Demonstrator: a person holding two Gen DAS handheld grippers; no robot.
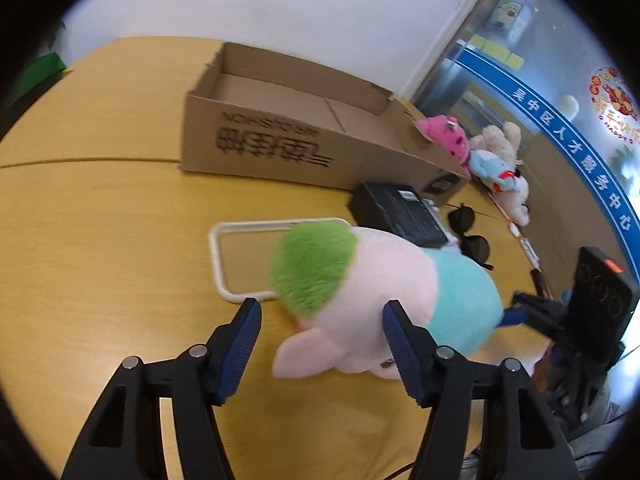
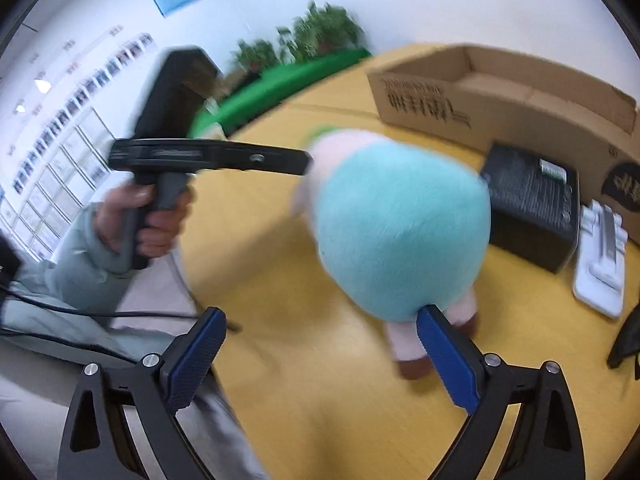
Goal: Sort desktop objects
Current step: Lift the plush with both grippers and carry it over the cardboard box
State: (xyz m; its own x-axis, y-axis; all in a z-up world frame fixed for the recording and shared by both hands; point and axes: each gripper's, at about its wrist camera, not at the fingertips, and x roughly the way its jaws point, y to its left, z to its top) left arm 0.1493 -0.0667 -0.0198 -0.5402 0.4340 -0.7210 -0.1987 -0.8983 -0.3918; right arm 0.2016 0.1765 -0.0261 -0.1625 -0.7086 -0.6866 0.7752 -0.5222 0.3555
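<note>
left fingers apart around plush pig, not pressing | right fingers wide open, empty | cardboard box at surface's far edge

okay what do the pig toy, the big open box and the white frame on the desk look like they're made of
Pig toy: soft plush fabric, judging by its fuzzy pile and the tufted green patch. Open box: corrugated cardboard, matte brown with torn edges and printed lettering. White frame: probably plastic, being smooth and evenly white, though coated metal is possible.
</note>
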